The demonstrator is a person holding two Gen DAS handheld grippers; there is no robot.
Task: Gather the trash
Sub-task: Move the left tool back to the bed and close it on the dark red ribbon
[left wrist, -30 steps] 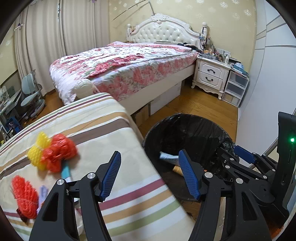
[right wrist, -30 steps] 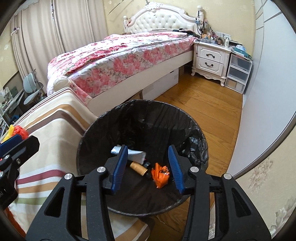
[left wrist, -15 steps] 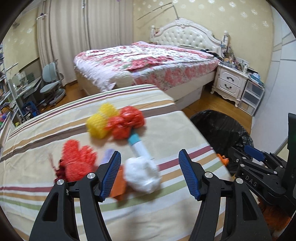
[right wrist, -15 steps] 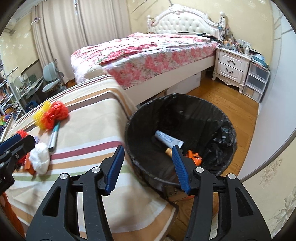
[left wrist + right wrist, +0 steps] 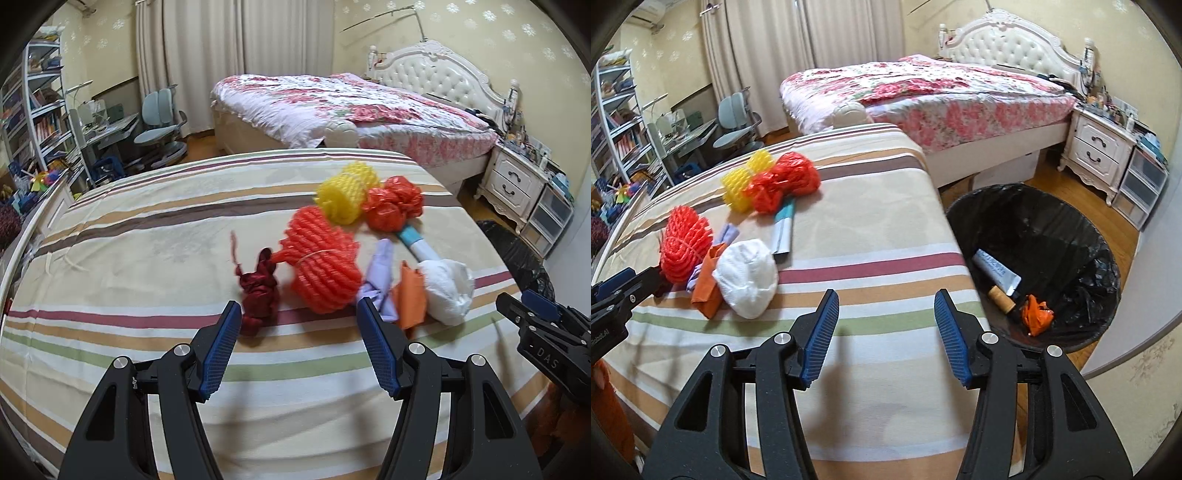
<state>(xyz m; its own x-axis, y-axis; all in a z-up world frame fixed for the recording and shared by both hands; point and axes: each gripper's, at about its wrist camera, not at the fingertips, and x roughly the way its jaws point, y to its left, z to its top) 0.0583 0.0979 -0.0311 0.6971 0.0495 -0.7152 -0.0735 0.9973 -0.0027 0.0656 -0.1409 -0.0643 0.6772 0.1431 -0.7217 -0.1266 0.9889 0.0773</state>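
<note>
A heap of trash lies on the striped cloth. It holds a dark red ribbon bundle, an orange-red foam net, a yellow foam net and a red plastic bag. There are also lilac paper, orange paper, a white tissue wad and a teal-capped tube. My left gripper hangs open just short of the ribbon and the net, holding nothing. My right gripper is open over bare cloth, between the tissue wad and the black-lined bin.
The bin holds a tube, a cork-topped item and an orange scrap. Behind stand a floral bed and a white nightstand. A desk and chair are at the far left. The cloth's edge drops beside the bin.
Both views have swung left, from over the bin to over the striped cloth and the trash heap. The right jaws stand a little wider than a second ago.
</note>
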